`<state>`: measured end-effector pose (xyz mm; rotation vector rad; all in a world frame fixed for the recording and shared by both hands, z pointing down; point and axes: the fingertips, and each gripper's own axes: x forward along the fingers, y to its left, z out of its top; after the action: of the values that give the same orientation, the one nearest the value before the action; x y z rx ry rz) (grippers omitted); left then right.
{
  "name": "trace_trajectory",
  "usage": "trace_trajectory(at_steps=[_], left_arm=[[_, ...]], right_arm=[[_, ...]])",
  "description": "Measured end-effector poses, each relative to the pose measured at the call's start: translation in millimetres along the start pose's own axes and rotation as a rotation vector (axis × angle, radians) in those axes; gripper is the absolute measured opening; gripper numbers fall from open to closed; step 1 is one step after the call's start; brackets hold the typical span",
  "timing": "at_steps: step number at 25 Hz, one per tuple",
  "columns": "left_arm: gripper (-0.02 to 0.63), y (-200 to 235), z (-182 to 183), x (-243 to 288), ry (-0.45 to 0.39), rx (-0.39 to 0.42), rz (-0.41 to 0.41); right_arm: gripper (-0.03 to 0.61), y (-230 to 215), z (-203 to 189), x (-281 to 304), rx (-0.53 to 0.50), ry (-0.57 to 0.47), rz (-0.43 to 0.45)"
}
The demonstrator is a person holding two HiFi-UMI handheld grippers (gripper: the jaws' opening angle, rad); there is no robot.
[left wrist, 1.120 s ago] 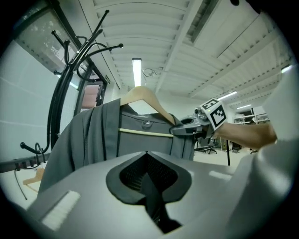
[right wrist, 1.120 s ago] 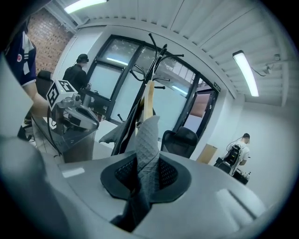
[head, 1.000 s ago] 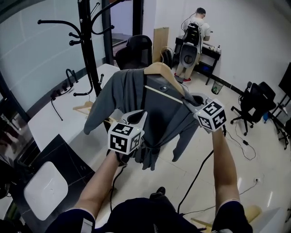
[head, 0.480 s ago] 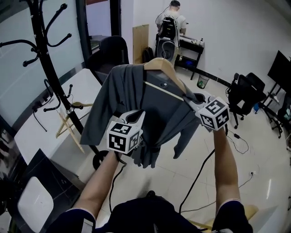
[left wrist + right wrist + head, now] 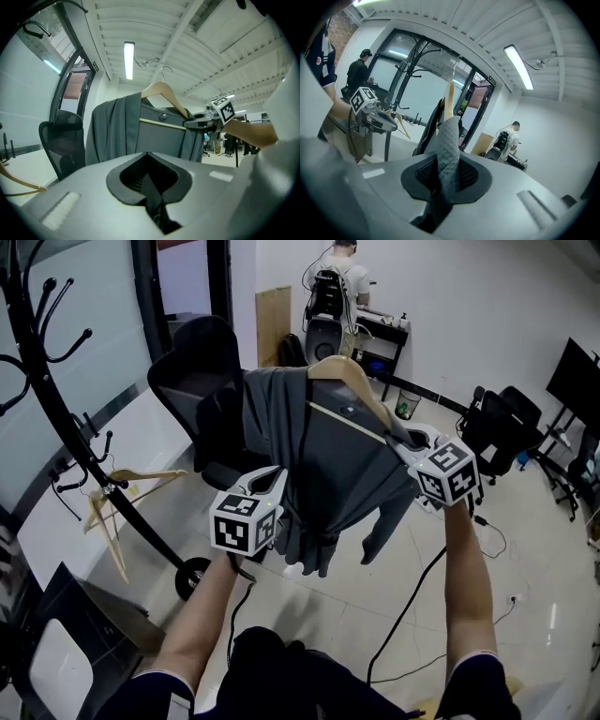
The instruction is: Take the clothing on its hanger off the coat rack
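Held up in mid-air between both hands: grey garment (image 5: pixel 337 465) on its wooden hanger (image 5: pixel 349 379). Nipped near the lower hem by the left gripper (image 5: pixel 274 479), jaws pressed together on a dark strip of cloth. Pinched at the shoulder end by the right gripper (image 5: pixel 400 440), jaws shut on quilted fabric. Kept well clear of the coat rack (image 5: pixel 56 409) at left. Backed by a black office chair (image 5: pixel 192 362). Farthest off, stood at a desk: a person (image 5: pixel 330 277).
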<state>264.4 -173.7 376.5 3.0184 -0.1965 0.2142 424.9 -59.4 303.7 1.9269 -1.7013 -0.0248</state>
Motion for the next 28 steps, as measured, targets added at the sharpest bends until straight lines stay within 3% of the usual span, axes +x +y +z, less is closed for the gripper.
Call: trace_trajectory(at_steps=[10, 22, 28], left_arm=[[0.012, 23, 6, 85, 0.022, 0.005, -0.022], [0.012, 135, 41, 184, 0.001, 0.014, 0.025], [0.012, 186, 54, 204, -0.021, -0.013, 0.094]], right_arm=[[0.04, -89, -5, 52, 0.003, 0.007, -0.052], [0.04, -182, 52, 188, -0.021, -0.069, -0.017], [0.04, -200, 85, 264, -0.059, -0.098, 0.037]])
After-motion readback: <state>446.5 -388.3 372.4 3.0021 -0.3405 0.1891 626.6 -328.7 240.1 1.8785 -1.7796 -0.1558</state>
